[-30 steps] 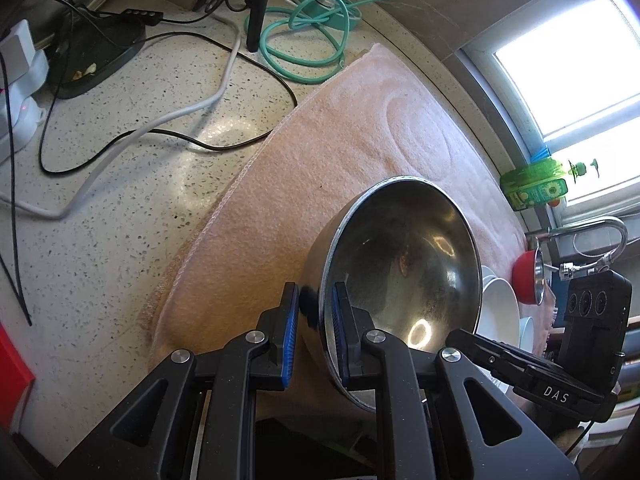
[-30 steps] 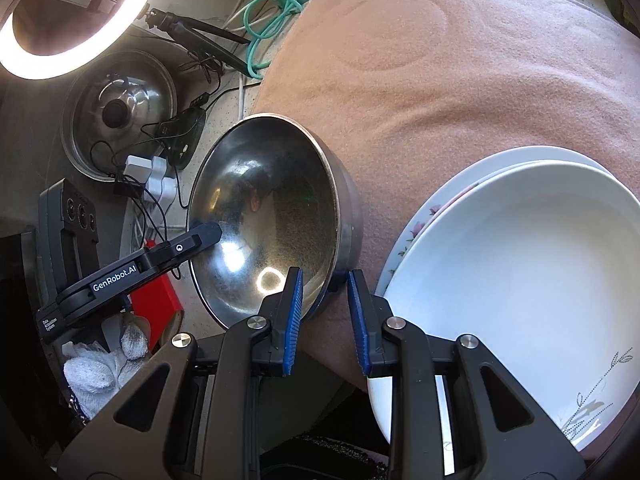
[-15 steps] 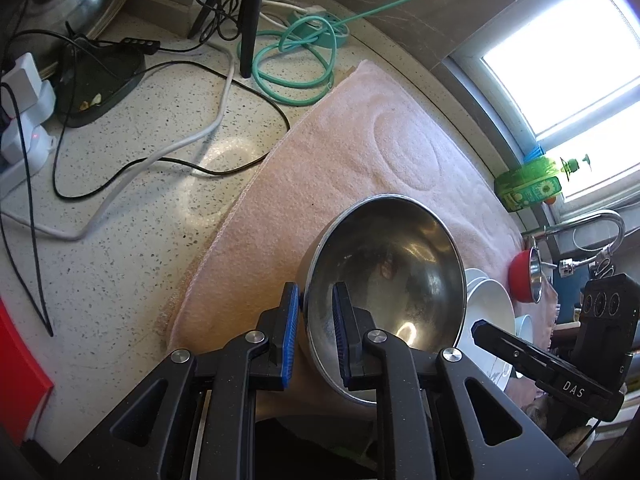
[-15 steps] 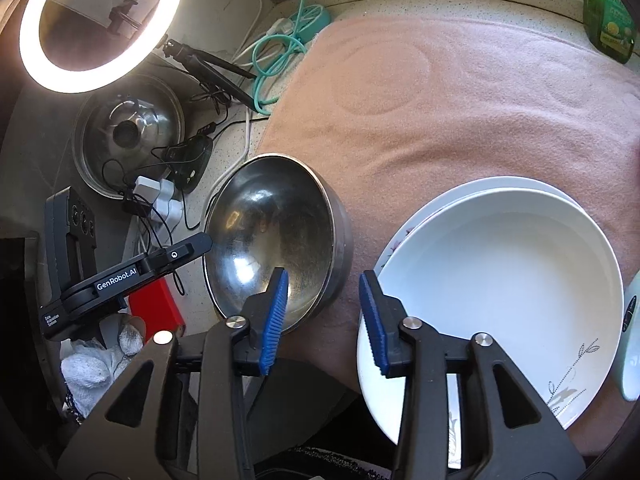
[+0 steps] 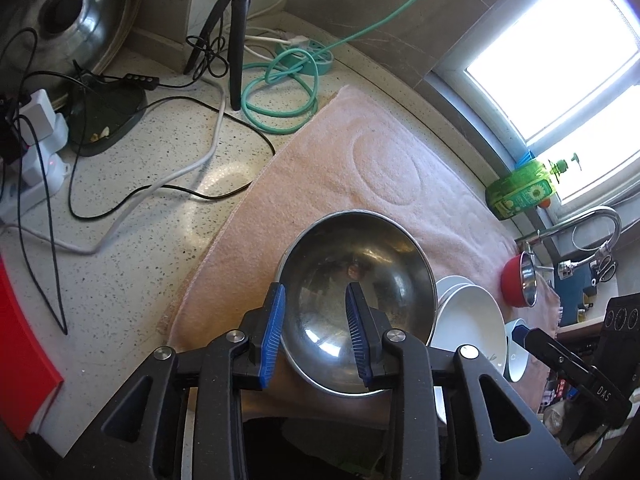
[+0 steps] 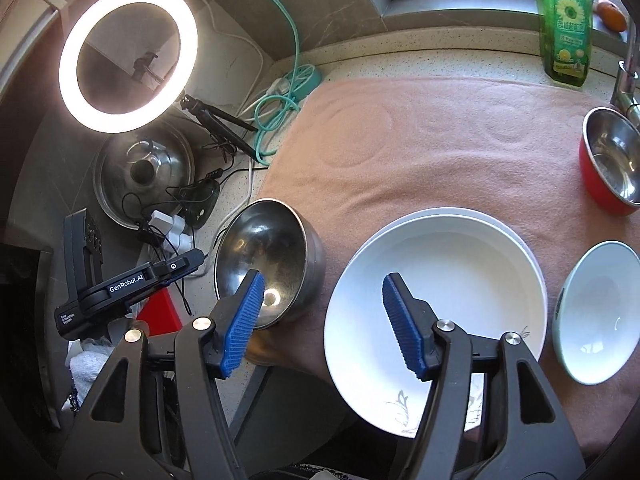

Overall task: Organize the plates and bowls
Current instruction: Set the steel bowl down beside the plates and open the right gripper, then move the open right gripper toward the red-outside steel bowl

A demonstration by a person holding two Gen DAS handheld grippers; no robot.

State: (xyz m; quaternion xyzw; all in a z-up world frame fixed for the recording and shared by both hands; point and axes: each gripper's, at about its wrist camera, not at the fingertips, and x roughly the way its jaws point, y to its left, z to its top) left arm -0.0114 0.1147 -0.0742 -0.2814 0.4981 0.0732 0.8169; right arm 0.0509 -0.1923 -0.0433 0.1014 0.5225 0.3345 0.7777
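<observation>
A large steel bowl rests upright on the pink towel near its left front corner. My left gripper is open, its jaws astride the bowl's near rim without gripping it. My right gripper is wide open and raised above the gap between the steel bowl and a stack of white plates. A small white bowl lies to the right of the plates. A red bowl with steel lining stands at the towel's far right.
Cables, a green coiled hose, a power strip and a tripod with ring light crowd the speckled counter left of the towel. A pot lid leans at the back left. A green soap bottle stands by the window, a tap beside it.
Both grippers have opened and let go of the steel bowl's rim. The bowl now rests on the towel. Both grippers have pulled back and up; the right has opened wide.
</observation>
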